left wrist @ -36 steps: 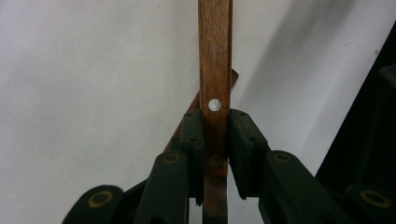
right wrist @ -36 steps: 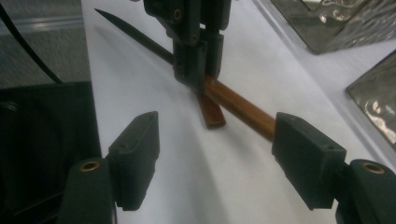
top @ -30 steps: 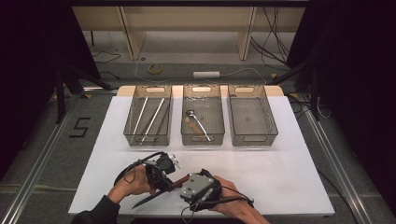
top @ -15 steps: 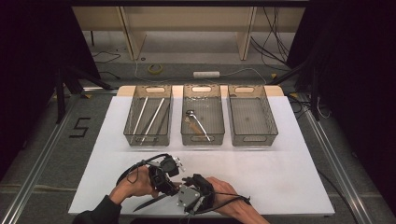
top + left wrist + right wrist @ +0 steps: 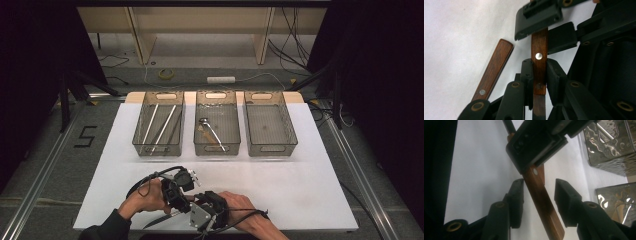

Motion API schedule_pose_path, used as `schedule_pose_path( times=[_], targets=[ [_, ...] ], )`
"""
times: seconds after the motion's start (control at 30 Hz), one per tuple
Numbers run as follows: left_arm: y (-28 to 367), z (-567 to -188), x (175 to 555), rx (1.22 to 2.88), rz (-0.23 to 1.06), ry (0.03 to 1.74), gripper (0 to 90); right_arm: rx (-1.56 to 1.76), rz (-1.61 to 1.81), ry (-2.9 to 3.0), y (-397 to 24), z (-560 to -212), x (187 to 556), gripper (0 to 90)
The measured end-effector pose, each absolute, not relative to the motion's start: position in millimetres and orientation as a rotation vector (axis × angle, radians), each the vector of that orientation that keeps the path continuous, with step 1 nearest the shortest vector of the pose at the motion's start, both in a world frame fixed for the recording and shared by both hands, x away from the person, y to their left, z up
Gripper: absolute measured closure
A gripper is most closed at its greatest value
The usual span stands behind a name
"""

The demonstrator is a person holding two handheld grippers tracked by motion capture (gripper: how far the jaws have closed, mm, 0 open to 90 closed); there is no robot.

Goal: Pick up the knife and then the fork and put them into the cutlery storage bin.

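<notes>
My left gripper (image 5: 539, 65) is shut on a wooden handle (image 5: 539, 47) with metal rivets; a dark blade runs down from it. In the right gripper view the same handle (image 5: 544, 205) slants between the jaws of my right gripper (image 5: 539, 187). Those jaws have just been closing, and a gap still shows on the right side. The left gripper (image 5: 536, 142) clamps the handle above. A second wooden handle (image 5: 496, 65) lies on the white table beside it. In the high view both grippers, left (image 5: 179, 196) and right (image 5: 196, 209), meet near the table's front edge.
Three clear trays stand in a row at the back: the left tray (image 5: 158, 145) holds long pale sticks, the middle tray (image 5: 217, 147) a metal utensil, and the right tray (image 5: 272, 147) looks bare. The white tabletop (image 5: 300, 185) lies between the trays and my hands.
The right gripper has shifted slightly toward the front edge and drawn in against the left gripper. The left hand has stayed put.
</notes>
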State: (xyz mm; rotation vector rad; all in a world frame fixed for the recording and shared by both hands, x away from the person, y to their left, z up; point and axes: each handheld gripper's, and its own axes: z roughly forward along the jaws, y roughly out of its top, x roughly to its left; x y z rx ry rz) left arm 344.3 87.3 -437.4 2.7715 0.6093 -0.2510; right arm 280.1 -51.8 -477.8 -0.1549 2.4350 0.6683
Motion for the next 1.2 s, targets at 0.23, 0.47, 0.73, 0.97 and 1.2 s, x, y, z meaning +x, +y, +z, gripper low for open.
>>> schedule_pose_path(
  times=[0.23,0.47,0.73,0.97,1.2],
  targets=[
    [86.6,-434.4,343.0,2.771,-0.261,0.596,76.3,-0.245,0.634,2.415,-52.7,-476.7,278.2,70.1],
    [86.8,-432.3,341.8,2.778,-0.271,0.545,75.8,-0.353,0.599,2.400,-54.2,-475.8,274.5,77.5],
    [87.3,-429.8,340.2,2.782,-0.263,0.487,75.1,-0.391,0.609,2.431,-56.3,-471.9,273.9,81.7],
    [96.1,-421.0,342.1,2.735,-0.153,0.536,54.5,-0.357,0.582,2.443,-61.3,-469.0,274.6,81.9],
    [111.9,-408.0,348.0,2.646,-0.064,0.604,35.9,-0.331,0.576,2.435,-70.9,-464.9,279.7,82.0]
  ],
)
